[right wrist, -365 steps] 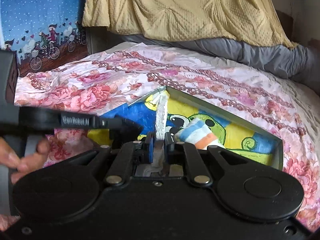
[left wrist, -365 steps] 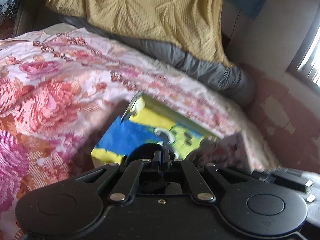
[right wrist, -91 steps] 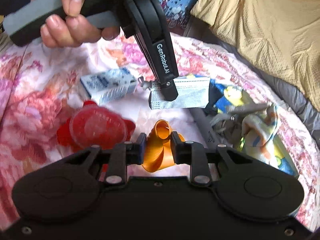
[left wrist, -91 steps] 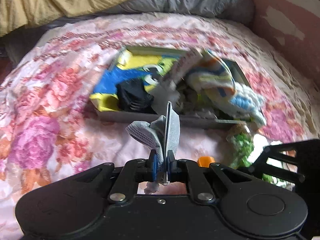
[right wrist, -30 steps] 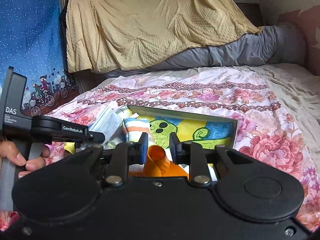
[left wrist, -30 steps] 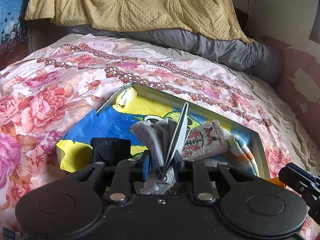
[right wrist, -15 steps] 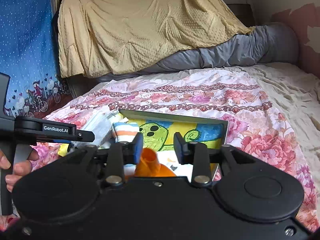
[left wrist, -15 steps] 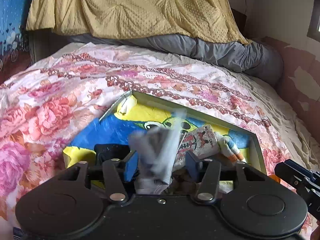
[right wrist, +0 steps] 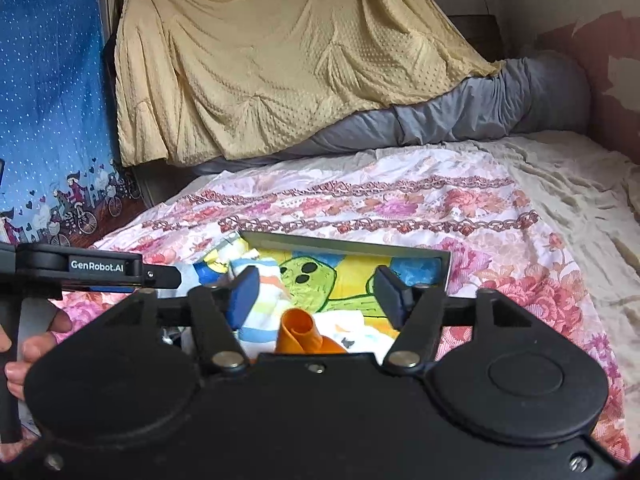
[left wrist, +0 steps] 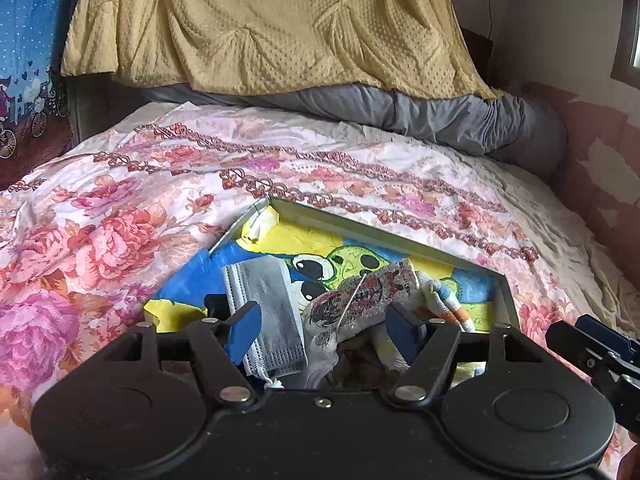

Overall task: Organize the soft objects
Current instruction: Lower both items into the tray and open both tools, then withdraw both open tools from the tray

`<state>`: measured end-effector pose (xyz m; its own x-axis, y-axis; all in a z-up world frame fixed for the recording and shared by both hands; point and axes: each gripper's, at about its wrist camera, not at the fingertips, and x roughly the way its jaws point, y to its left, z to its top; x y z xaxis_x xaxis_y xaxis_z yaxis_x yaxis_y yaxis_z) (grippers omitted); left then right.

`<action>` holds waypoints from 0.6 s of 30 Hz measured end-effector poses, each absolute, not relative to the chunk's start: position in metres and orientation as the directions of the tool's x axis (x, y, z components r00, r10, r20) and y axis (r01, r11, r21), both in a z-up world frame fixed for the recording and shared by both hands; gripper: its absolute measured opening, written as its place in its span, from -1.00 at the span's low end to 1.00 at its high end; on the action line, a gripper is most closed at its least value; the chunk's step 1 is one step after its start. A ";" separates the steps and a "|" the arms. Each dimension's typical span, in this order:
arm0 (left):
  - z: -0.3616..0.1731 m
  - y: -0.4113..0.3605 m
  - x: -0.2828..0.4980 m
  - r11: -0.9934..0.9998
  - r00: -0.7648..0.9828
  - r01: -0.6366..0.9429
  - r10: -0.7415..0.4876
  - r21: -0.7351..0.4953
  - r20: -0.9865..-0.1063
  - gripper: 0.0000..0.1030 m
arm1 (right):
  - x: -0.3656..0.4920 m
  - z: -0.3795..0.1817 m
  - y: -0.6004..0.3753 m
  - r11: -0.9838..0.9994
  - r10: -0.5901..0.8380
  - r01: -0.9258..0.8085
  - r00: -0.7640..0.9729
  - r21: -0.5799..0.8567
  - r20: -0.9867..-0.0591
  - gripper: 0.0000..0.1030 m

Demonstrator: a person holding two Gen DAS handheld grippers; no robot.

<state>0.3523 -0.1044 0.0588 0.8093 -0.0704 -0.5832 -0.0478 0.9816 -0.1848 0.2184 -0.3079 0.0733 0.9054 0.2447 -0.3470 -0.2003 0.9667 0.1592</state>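
A shallow box [left wrist: 384, 236] with a cartoon-printed bottom lies on the floral bedspread; it also shows in the right wrist view [right wrist: 344, 245]. My left gripper [left wrist: 326, 326] is open above it, and a grey face mask [left wrist: 268, 312] lies in the box between its fingers. A printed sock [left wrist: 360, 296] and a striped sock [left wrist: 444, 300] lie beside it. My right gripper [right wrist: 316, 294] is open over the box, with an orange soft item [right wrist: 298, 332] lying loose below it by the striped sock [right wrist: 260, 280].
A yellow blanket [left wrist: 260, 32] and a grey bolster [left wrist: 440, 116] lie at the bed's far end. A blue patterned panel [right wrist: 48, 112] stands at left. The pink wall [left wrist: 600, 184] borders the bed on the right.
Both grippers have opened. The grey mask has dropped from the left gripper into the box, and the orange item has come free of the right gripper.
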 end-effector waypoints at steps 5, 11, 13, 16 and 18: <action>0.073 -0.098 0.327 0.980 0.855 -0.079 -0.028 -0.183 -0.518 0.65 | 0.205 0.083 -0.306 0.969 0.236 -0.194 0.912 0.155 -0.334 0.43; 0.099 -0.087 0.286 0.975 0.893 -0.083 -0.018 -0.204 -0.449 0.85 | 0.179 0.101 -0.305 0.971 0.224 -0.185 0.923 0.151 -0.312 0.69; 0.105 -0.085 0.271 0.975 0.901 -0.085 -0.012 -0.204 -0.434 0.88 | 0.169 0.109 -0.303 0.972 0.222 -0.186 0.929 0.144 -0.297 0.79; 0.113 -0.083 0.249 0.975 0.908 -0.081 -0.014 -0.208 -0.418 0.89 | 0.150 0.124 -0.297 0.972 0.221 -0.187 0.938 0.145 -0.267 0.91; 0.118 -0.080 0.234 0.974 0.912 -0.079 -0.016 -0.214 -0.410 0.92 | 0.135 0.133 -0.294 0.967 0.235 -0.201 0.941 0.160 -0.242 0.98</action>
<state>0.2342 -0.0802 0.1184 0.9120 -0.0162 -0.4099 -0.0790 0.9736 -0.2140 0.1354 -0.2940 0.1327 0.9414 0.2353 -0.2417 -0.2006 0.9666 0.1597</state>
